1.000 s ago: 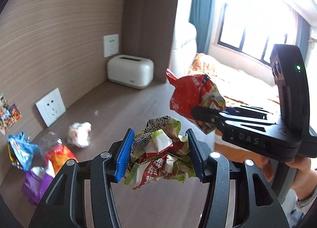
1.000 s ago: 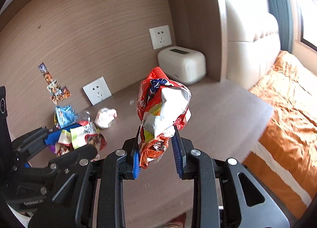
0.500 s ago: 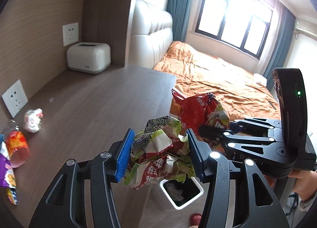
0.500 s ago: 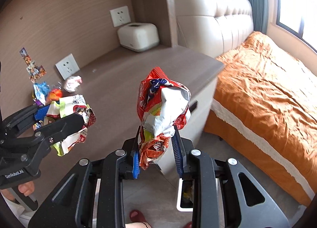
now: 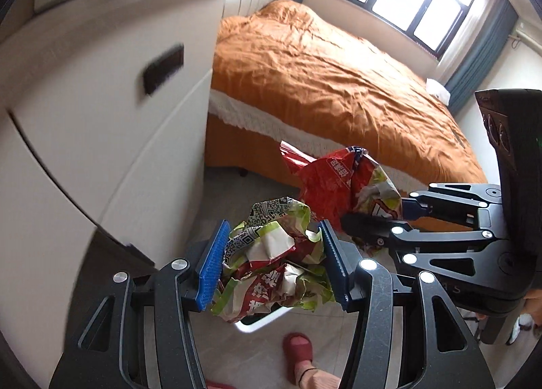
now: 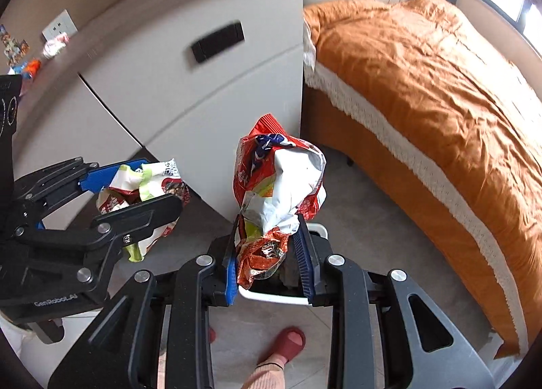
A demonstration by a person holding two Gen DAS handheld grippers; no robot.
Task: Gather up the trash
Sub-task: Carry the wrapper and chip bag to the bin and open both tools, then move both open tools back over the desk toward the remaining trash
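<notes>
My left gripper (image 5: 272, 262) is shut on a crumpled green and white wrapper (image 5: 271, 274), which also shows in the right wrist view (image 6: 142, 192). My right gripper (image 6: 269, 263) is shut on a red and white chip bag (image 6: 277, 186), seen in the left wrist view (image 5: 338, 182) too. Both hang over a small white trash bin (image 6: 271, 294) on the floor, mostly hidden behind the trash; its rim shows under the left gripper (image 5: 261, 319).
A white cabinet (image 6: 189, 84) stands to the left, with leftover wrappers (image 6: 30, 65) on its top. An orange bed (image 6: 440, 84) fills the right. A foot in a red slipper (image 6: 284, 345) stands on the grey floor near the bin.
Both grippers have swung away from the cabinet top and down toward the floor, carrying their trash. The bin now lies right under them.
</notes>
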